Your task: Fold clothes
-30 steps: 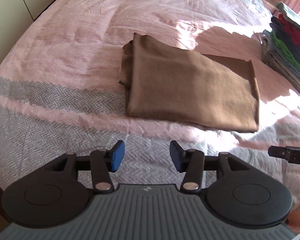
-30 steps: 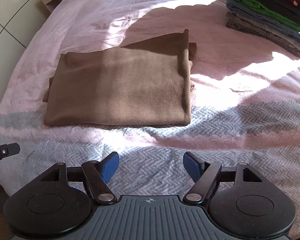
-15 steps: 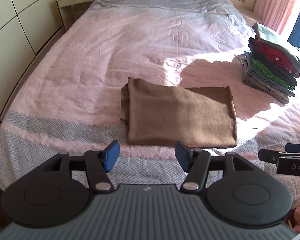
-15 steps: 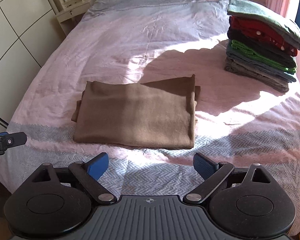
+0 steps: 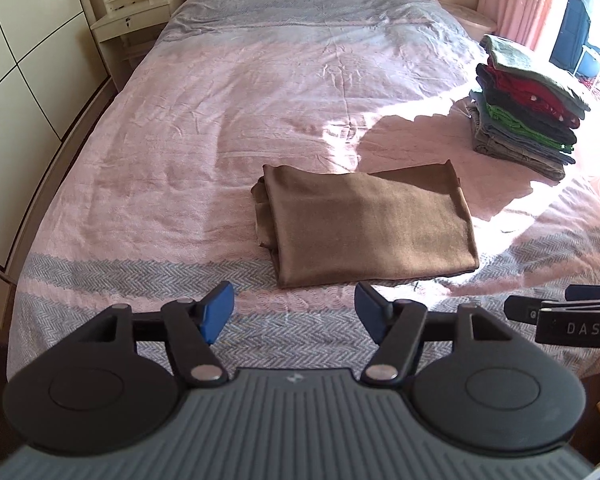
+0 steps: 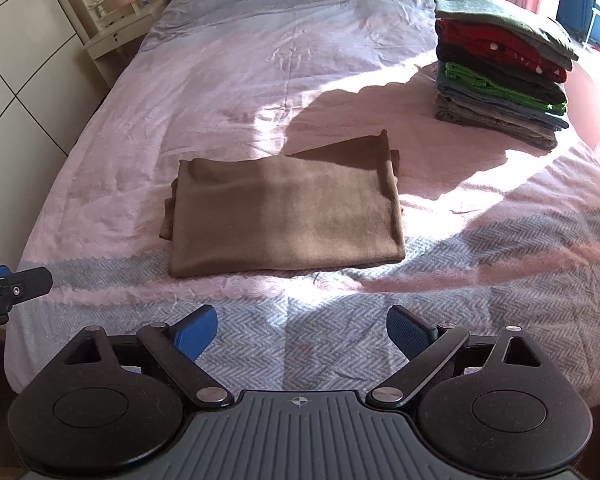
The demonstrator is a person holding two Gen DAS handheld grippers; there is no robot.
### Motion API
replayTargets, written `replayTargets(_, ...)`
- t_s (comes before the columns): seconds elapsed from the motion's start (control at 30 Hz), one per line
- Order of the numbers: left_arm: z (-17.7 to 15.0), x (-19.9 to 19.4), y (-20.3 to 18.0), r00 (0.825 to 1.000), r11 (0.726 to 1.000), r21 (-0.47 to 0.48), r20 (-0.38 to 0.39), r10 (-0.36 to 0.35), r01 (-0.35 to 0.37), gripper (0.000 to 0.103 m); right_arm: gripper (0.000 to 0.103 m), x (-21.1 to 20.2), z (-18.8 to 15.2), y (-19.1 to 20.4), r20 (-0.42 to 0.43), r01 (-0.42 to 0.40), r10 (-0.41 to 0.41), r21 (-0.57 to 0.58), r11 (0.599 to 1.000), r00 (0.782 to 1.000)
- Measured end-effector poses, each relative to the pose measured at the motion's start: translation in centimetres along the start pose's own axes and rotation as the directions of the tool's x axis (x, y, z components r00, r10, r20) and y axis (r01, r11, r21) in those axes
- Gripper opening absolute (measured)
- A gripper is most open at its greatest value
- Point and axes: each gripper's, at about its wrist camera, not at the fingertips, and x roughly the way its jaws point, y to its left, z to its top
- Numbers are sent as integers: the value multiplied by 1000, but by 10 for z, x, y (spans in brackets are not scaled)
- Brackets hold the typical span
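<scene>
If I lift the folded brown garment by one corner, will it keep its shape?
Probably not. The brown garment looks like soft, thin fabric lying limp on the bed, so it would likely droop. Loose layers poke out at its left edge, so the fold may open. Supporting both sides seems safer.

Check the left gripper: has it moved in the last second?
Yes. The left gripper has pulled back from the brown garment: the cloth sits smaller and farther off, and the nightstand has come into view.
</scene>
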Motion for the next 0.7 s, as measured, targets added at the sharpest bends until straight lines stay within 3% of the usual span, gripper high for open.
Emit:
replayTargets(0.43,-10,-2,20,999,1000,-20,-36,-10,10,63,94,1,-10,26,-38,13,-14,-31,999,999)
replayTargets(0.7,1,18,5,997,999,-34,-69,-14,11,63,94,12,6,12,-63,16,-19,-51,999,998)
